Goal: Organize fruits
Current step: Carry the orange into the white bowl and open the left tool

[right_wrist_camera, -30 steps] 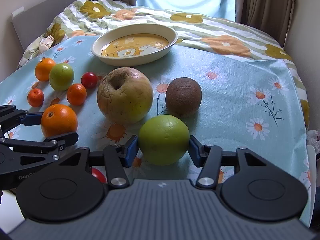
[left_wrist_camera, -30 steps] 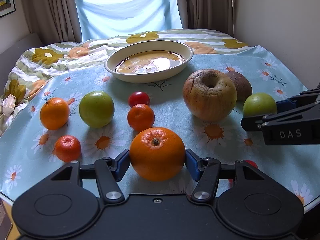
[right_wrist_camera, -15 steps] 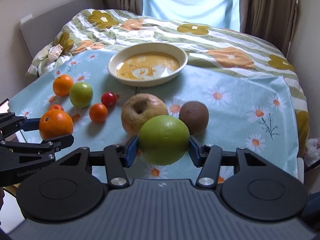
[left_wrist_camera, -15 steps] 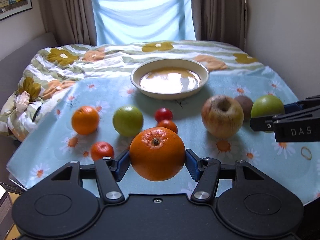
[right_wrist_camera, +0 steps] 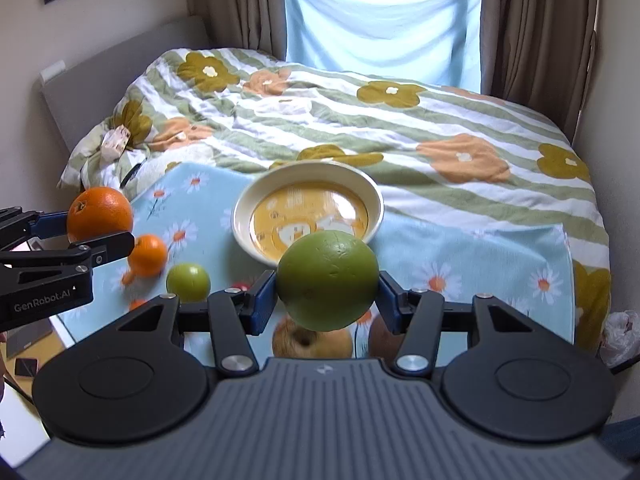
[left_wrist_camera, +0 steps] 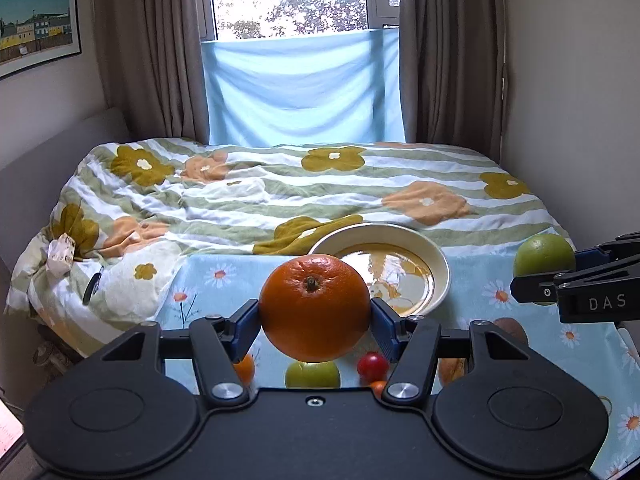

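My left gripper is shut on a large orange and holds it in the air above the table, short of the cream bowl. My right gripper is shut on a green apple and holds it up in front of the same bowl. The orange shows at the left of the right wrist view, the green apple at the right of the left wrist view. Below lie a small orange, a small green apple, a cherry tomato and a big yellow apple.
The fruits lie on a light blue daisy tablecloth beside a bed with a flowered striped duvet. A brown kiwi lies at the right. Walls stand close on both sides, with curtains and a window behind the bed.
Both grippers have risen with their fruits and moved toward the bowl. The table fruits now sit lower in both views and partly behind the grippers.
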`<state>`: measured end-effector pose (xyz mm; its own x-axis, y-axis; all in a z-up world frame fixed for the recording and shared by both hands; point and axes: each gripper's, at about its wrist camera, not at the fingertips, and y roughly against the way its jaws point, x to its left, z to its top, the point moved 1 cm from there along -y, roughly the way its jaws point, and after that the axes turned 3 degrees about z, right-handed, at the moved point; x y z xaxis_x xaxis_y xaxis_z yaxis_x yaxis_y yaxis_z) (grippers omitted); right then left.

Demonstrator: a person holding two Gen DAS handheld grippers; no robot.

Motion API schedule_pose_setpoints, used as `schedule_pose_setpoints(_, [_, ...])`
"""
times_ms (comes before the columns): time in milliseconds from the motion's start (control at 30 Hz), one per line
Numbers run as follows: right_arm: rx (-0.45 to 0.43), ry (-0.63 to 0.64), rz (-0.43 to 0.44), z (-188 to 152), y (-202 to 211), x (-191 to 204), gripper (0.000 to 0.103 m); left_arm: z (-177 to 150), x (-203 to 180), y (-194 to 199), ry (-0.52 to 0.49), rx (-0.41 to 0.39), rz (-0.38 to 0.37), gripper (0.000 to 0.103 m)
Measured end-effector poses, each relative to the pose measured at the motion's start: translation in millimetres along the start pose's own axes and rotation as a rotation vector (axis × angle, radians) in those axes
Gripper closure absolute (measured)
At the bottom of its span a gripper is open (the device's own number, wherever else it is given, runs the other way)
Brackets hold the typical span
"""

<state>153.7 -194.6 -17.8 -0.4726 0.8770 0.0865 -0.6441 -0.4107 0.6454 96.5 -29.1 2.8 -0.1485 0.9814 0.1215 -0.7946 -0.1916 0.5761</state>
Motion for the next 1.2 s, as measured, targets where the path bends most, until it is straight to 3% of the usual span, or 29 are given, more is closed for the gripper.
schedule_pose_setpoints(533, [0.013, -0.104, -0.092, 86, -96, -7, 0.035, 67, 6, -124, -0.126, 0.023, -0.17, 0.04])
schedule_pose_setpoints(900, [0.057, -0.194, -0.167, 102, -154, -38, 0.035, 84, -17, -202, -0.224, 0.087, -0.264, 0.04])
schedule_pose_setpoints(1200, [0.09, -0.23, -0.227, 102, -173, -58, 0.035, 71, -45, -256, -0.31, 0.18, -0.311, 0.04])
